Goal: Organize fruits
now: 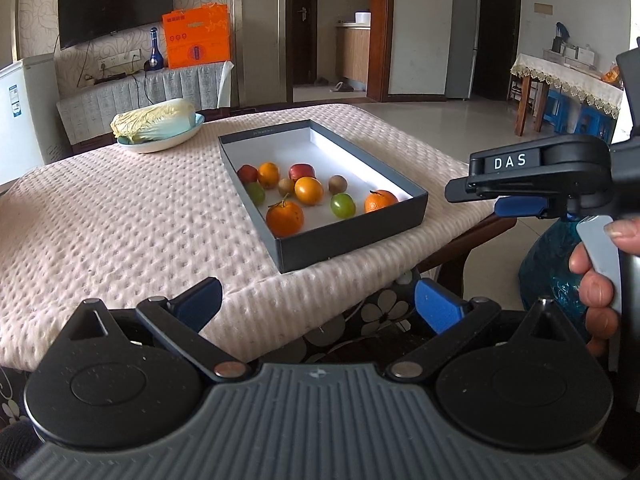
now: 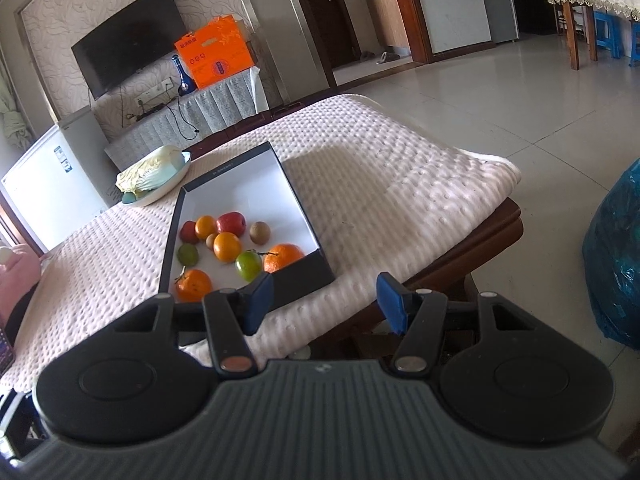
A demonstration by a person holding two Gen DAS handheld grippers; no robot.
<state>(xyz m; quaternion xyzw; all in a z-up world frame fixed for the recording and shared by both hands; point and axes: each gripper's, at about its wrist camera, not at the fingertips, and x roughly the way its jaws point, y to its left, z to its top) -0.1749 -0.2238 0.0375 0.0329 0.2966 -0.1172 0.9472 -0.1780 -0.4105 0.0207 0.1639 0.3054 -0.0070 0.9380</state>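
Observation:
A dark shallow box (image 1: 352, 236) with a white floor lies on the quilted table; it also shows in the right wrist view (image 2: 308, 276). Inside are several loose fruits: oranges (image 1: 285, 218) (image 2: 283, 257), green fruits (image 1: 343, 205) (image 2: 248, 265), red apples (image 1: 302, 171) (image 2: 231, 223) and small brown fruits (image 1: 337, 184) (image 2: 260, 233). My left gripper (image 1: 318, 304) is open and empty at the table's near edge. My right gripper (image 2: 326, 304) is open and empty, just short of the box's near corner; seen from the side in the left wrist view (image 1: 516, 192).
A plate with a napa cabbage (image 1: 154, 123) (image 2: 150, 178) sits at the table's far left. A blue plastic bag (image 2: 616, 256) stands on the floor to the right. The pink quilted cover (image 1: 120, 220) spreads left of the box.

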